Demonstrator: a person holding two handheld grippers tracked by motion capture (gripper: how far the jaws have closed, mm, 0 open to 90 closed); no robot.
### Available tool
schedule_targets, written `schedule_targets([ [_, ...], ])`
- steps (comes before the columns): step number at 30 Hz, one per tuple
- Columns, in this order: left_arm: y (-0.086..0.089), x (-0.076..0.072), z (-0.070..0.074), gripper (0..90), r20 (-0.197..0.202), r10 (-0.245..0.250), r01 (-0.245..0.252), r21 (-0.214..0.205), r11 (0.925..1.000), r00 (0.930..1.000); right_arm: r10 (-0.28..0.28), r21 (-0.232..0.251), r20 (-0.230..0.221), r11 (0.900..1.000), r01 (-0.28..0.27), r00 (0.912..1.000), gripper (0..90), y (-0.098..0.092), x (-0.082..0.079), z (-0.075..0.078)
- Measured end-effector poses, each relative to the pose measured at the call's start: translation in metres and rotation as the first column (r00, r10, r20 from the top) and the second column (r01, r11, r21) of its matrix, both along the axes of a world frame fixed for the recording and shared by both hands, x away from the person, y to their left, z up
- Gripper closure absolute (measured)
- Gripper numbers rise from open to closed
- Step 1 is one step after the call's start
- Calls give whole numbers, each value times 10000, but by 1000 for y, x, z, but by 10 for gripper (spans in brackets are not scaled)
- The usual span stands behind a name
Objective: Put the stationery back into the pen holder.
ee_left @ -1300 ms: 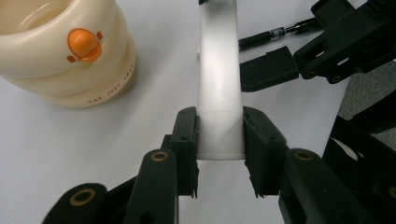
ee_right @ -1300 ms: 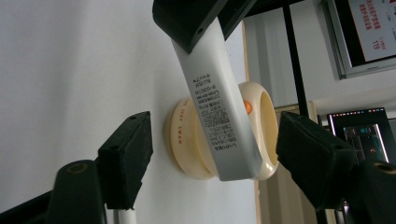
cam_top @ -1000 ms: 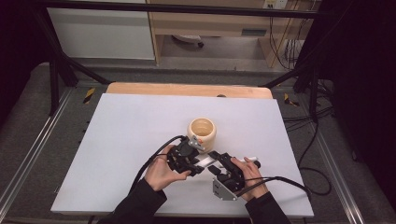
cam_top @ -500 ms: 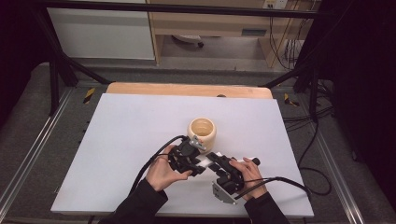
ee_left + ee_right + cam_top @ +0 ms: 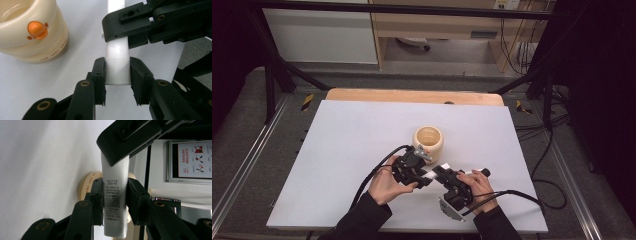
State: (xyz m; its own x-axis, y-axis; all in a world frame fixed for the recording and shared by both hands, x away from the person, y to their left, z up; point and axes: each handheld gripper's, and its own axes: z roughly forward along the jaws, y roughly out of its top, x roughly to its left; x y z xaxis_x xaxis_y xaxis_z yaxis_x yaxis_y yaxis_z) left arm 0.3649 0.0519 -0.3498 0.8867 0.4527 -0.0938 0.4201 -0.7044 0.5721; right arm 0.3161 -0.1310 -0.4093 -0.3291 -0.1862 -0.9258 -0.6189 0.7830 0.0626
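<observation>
Both tools hold 1 white tube point(image 5: 435, 173) between them, just above the white surface point(image 5: 337, 150) at its near middle. The left tool point(image 5: 117, 72) pinches the tube's plain cap end, its pads pressed against both sides. The right tool point(image 5: 115, 195) has just been closing, and in the right gripper view its jaws now clamp the printed, crimped end of the tube.

Just beyond the hands stands a cream cup point(image 5: 428, 141) with an orange duck face, upright and open, apparently empty as far as the high view shows. The tube lies roughly level, near the cup but apart from it.

Judging by this, the pick-up is done and a 2-handed grip is set. What seems left is the real work: most likely twisting the cap off or handing the tube over, then perhaps standing it in the cup. The cap looks still seated, so none of that has started yet.
</observation>
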Motion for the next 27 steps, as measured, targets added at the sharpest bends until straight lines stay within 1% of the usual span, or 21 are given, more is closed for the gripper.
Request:
schedule_targets([
  [4,3,-2,1,664,390,-141,148,-195,9997,9991,-72,106,-125,9999,73,9999,691,-1,0,2],
  [8,5,-6,3,635,905,-117,141,-252,9996,9958,-288,247,-430,9993,298,9987,693,-1,1,4],
  [9,7,-6,4,610,1040,-105,132,-254,9996,9945,-334,227,-457,9991,344,9984,693,-1,1,4],
  [12,13,-9,5,508,1441,16,17,-227,9997,9896,-573,302,-738,9978,596,9956,693,-2,2,3],
  [13,16,-10,6,483,1516,43,-7,-241,9997,9884,-630,289,-771,9974,654,9950,693,-3,3,4],
  [14,19,-11,6,455,1587,88,-43,-284,9996,9873,-720,377,-826,9965,753,9940,694,-4,4,4],
  [15,23,-11,5,417,1688,163,-89,-445,9990,9855,-778,416,-907,9958,819,9928,694,-4,4,5],
  [16,27,-12,5,382,1787,204,-114,-512,9986,9837,-848,434,-927,9951,891,9921,694,-5,5,5],
  [18,35,-13,3,344,1964,310,-176,-694,9974,9800,-997,495,-1060,9932,1054,9894,694,-5,7,7],
  [20,42,-15,0,290,2131,475,-319,-763,9966,9759,-1212,593,-1258,9898,1294,9846,694,-6,8,8],
  [22,50,-16,-4,254,2253,657,-504,-732,9960,9721,-1346,763,-1484,9862,1471,9797,694,-7,11,9],
  [26,65,-18,-11,187,2441,1015,-839,-812,9932,9644,-1613,1213,-2006,9747,1879,9663,695,-10,16,12],
  [27,69,-18,-13,175,2456,1084,-898,-859,9923,9633,-1672,1342,-2191,9707,1994,9613,695,-11,16,12],
])
